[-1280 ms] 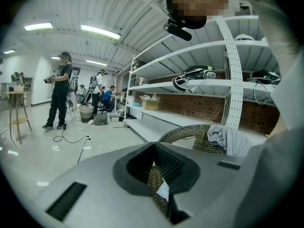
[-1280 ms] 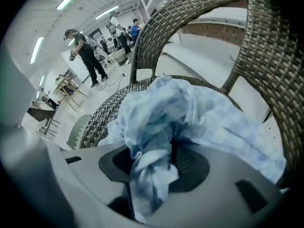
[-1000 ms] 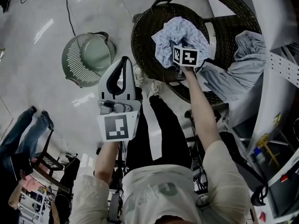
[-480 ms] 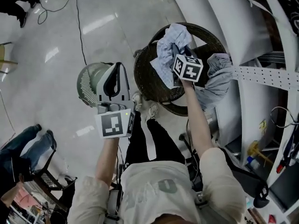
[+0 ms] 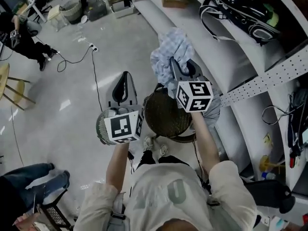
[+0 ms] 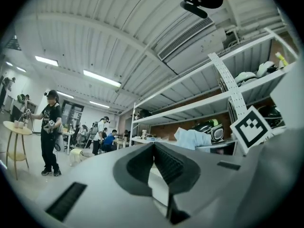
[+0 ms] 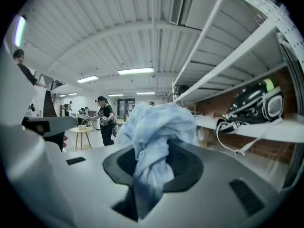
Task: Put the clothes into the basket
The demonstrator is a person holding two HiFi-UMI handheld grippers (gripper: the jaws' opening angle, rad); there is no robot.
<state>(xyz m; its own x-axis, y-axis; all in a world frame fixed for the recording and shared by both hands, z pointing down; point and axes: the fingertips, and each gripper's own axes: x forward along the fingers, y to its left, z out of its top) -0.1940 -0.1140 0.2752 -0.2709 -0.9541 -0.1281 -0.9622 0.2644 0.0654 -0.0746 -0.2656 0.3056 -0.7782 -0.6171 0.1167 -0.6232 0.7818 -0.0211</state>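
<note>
In the head view my right gripper (image 5: 179, 62) is held high, shut on a crumpled light blue cloth (image 5: 169, 49) that bunches above its jaws. The right gripper view shows the cloth (image 7: 159, 122) pinched between the jaws of that gripper (image 7: 151, 152) and spilling over them. To its left my left gripper (image 5: 126, 76) is shut with nothing in it (image 6: 153, 145). Far below, a green slotted basket (image 5: 100, 127) stands on the floor, mostly hidden by the left gripper's marker cube. A dark wicker seat (image 5: 163, 115) lies below the right hand, with a grey-blue garment (image 5: 215, 110) at its right edge.
White shelving (image 5: 226, 42) runs along the right, with a black bag (image 5: 243, 11) on it. A cable (image 5: 94, 76) trails over the shiny floor. A wooden stool (image 5: 10, 88) and a person (image 5: 26, 42) are at far left, and jeans-clad legs (image 5: 29, 182) at bottom left.
Both grippers have risen a long way. The right one has lifted the light blue cloth off the wicker seat to shelf height. The view has tipped up, and basket and seat look smaller.
</note>
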